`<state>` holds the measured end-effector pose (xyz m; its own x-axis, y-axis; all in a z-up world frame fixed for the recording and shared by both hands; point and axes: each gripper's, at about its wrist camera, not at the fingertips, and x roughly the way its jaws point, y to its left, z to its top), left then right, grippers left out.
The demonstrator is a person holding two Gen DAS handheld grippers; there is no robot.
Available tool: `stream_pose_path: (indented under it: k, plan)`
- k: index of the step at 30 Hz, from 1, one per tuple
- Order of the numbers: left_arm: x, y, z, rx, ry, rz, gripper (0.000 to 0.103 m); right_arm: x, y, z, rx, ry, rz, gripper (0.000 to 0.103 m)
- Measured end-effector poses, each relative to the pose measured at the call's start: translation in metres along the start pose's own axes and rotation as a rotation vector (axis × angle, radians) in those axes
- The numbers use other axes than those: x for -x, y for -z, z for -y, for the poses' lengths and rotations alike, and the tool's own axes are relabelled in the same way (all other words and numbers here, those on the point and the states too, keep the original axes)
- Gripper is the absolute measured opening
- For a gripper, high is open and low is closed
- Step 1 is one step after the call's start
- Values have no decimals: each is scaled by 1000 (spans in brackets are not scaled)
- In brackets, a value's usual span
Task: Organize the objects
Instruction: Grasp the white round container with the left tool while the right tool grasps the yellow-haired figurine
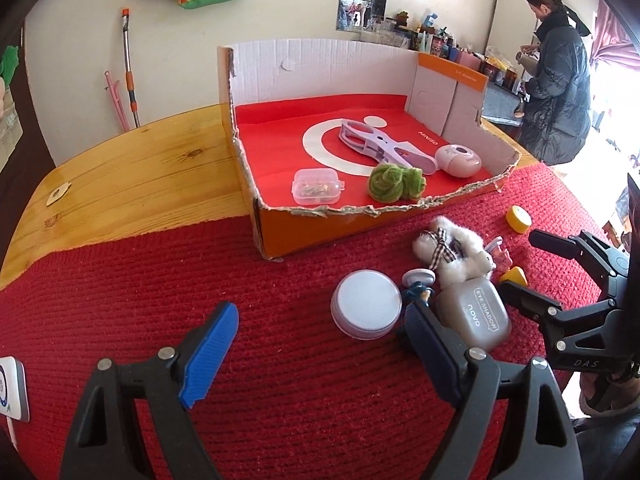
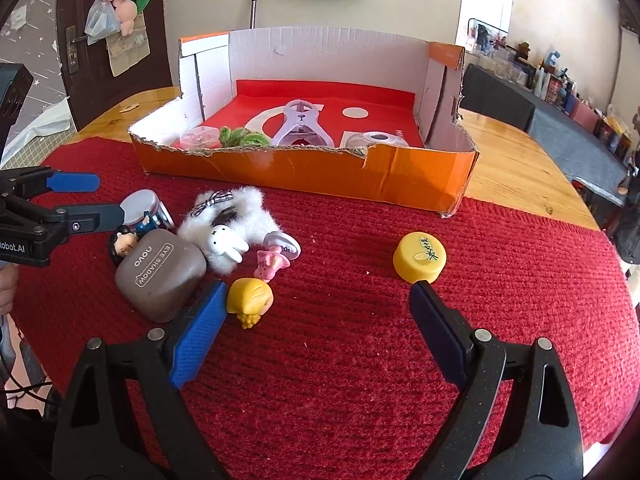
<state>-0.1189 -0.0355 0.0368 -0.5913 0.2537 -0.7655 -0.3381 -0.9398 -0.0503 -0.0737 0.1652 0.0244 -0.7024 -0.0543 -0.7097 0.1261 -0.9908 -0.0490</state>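
Blue ribbed pads (image 1: 208,354) of the left gripper (image 1: 320,344) are spread wide, nothing held. Right gripper (image 2: 316,320) likewise gapes empty over knitted red cloth (image 2: 340,380). Fluffy white toy (image 2: 232,220), grey case (image 2: 160,276), and perhaps rubbery yellow figurine (image 2: 250,300) lie before the torn cardboard box (image 2: 304,172).

Cream wall (image 1: 280,12), dark door (image 2: 108,40), wooden table (image 1: 140,168)
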Motion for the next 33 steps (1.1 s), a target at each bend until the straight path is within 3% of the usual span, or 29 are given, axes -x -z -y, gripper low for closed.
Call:
stream_pose_path:
  k: [4,12,16,28,30,32,33]
  plan:
    - [2,1,1,-65,-45,2,84,-2,-1,-5,8,-13,-4,84]
    - [-6,0,3,-80,7,-5,83,-3,-1,1,-22,-20,-8,84]
    - [-14,-2,15,-142,16,-25,72,-4,-1,1,-23,-39,-14,84]
    - [-15,2,22,-145,101,12,43,-7,-5,-6,-40,-49,6,61]
    - [-14,5,23,-145,98,27,42,-7,-4,-8,-30,-57,14,54]
    - [-14,5,22,-128,104,29,42,-6,-3,-11,-16,-75,21,33]
    - [-13,5,22,-122,105,31,42,-5,-2,-12,-14,-90,24,29]
